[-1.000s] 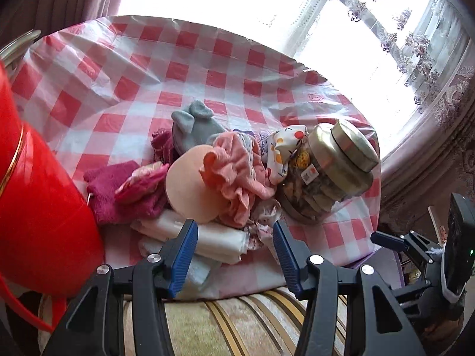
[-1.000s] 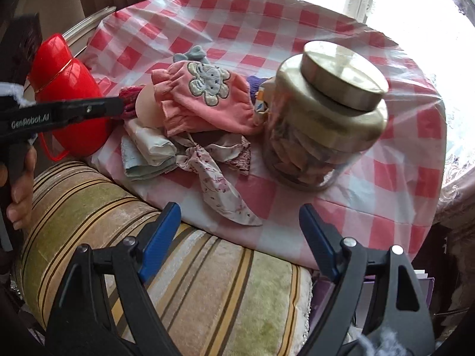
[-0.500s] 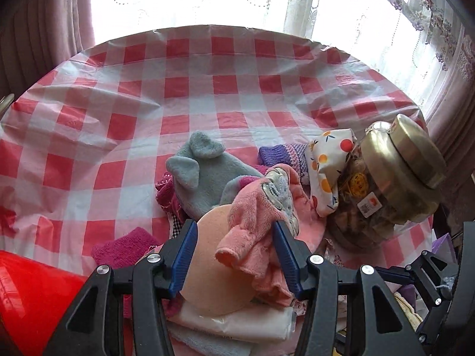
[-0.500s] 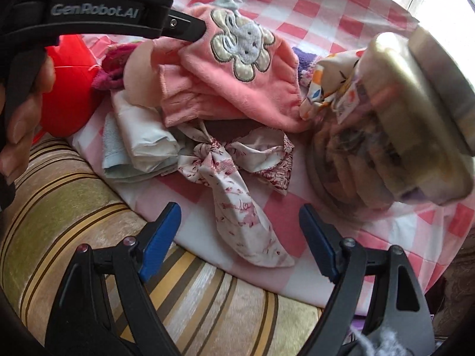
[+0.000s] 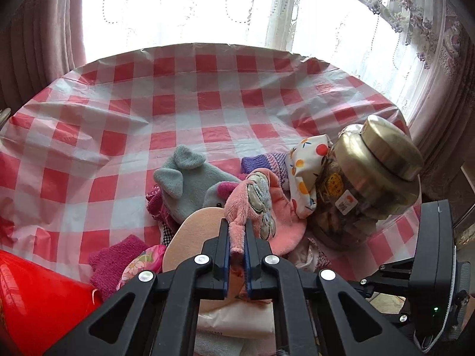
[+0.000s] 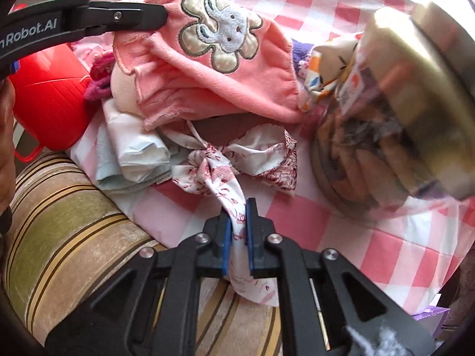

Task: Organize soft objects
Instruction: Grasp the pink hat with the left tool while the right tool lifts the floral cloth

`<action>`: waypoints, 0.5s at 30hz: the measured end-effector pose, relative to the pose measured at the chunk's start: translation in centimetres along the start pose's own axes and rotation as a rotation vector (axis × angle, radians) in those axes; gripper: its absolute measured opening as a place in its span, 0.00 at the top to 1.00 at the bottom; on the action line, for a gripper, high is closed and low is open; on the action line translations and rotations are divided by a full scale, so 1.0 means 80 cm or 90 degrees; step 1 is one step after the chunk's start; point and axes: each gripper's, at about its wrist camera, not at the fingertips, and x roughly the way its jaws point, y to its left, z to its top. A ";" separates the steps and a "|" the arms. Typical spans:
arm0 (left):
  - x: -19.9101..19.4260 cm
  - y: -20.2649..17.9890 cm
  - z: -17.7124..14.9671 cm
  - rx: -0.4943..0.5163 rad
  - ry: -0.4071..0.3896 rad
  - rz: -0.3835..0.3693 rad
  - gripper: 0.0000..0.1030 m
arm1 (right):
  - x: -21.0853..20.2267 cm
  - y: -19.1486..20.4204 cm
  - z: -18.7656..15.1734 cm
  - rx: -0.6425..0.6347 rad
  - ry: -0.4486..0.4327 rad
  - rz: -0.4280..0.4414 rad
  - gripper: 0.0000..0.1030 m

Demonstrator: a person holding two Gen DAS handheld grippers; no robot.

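Observation:
A heap of soft things lies near the front edge of a red-checked table. My left gripper (image 5: 237, 231) is shut on the frilled edge of a pink fleece hat (image 5: 261, 204) with an animal patch; the same pink fleece hat (image 6: 219, 59) fills the top of the right wrist view, with the left gripper's fingers (image 6: 142, 17) at its upper left edge. My right gripper (image 6: 239, 210) is shut on the tail of a white cloth with red print (image 6: 237, 163), tied in a bow. A grey plush mitten (image 5: 190, 184), a purple knit piece (image 5: 264, 160) and a fruit-print pouch (image 5: 305, 172) lie behind.
A big jar with a gold lid (image 5: 365, 175) leans at the right of the heap. A red plastic container (image 6: 50, 89) stands at the left. Folded pale cloths (image 6: 133, 151) and a round peach pad (image 5: 193, 237) lie underneath. A striped cushion (image 6: 74, 222) sits below the table edge.
Both grippers have closed from wide open: the left onto the pink hat's edge, the right onto the printed cloth's tail. Both moved in closer to the heap.

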 end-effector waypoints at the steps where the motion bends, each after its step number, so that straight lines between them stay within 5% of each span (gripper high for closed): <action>1: -0.005 -0.001 -0.001 -0.002 -0.005 -0.007 0.93 | -0.005 0.000 -0.003 0.003 -0.005 0.003 0.91; 15: -0.093 -0.009 -0.017 -0.052 -0.111 -0.076 0.93 | -0.100 -0.020 -0.049 0.065 -0.099 0.014 0.92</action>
